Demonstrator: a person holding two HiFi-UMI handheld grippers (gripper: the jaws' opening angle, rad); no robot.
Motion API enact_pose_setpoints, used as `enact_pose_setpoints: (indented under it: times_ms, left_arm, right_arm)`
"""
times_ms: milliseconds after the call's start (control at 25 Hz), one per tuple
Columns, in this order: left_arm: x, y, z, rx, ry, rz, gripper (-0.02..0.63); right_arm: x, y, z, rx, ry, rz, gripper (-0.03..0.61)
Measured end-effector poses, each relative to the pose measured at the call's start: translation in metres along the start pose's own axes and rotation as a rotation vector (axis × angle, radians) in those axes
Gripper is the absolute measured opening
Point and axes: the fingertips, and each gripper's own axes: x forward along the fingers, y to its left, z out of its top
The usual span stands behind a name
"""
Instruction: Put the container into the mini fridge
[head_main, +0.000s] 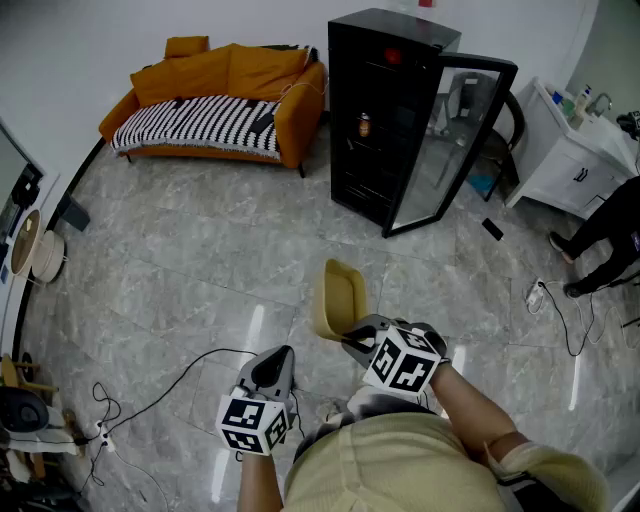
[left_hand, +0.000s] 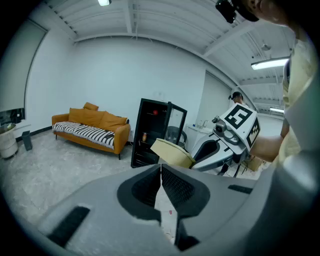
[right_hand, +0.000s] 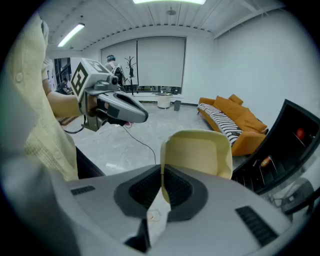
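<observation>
Container (head_main: 338, 297) pinched at its rim by the right gripper (head_main: 352, 338), held toward the far mini fridge (head_main: 380, 120), ready for the open door (head_main: 452, 140). Left gripper (head_main: 279, 357) closed, empty.

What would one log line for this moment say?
right claw: shut on container | left claw: shut, empty | mini fridge: open, ahead across floor

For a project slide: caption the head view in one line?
Right gripper holds a pale yellow plastic container, facing the black mini fridge with its glass door open.
</observation>
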Motion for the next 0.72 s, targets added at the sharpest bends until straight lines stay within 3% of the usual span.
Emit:
enact_pose_setpoints:
  times_ms: [240,560,720]
  left_arm:
    - [0.028,0.007,0.013,-0.084,-0.034,-0.006,0.024]
    - [0.079,0.003,0.025,-0.088,0.009,-0.031,0.024]
    - [0.094,0.008,0.027,-0.090,0.036,0.012,0.025]
  right_arm:
    - [0.000,-0.027,-0.007,-0.003,0.011,0.004,0.037]
    - [0.004,-0.072,-0.021,-0.003,0.015,0.029,0.037]
    - [0.004,-0.089,-0.029,-0.037,0.037,0.047,0.037]
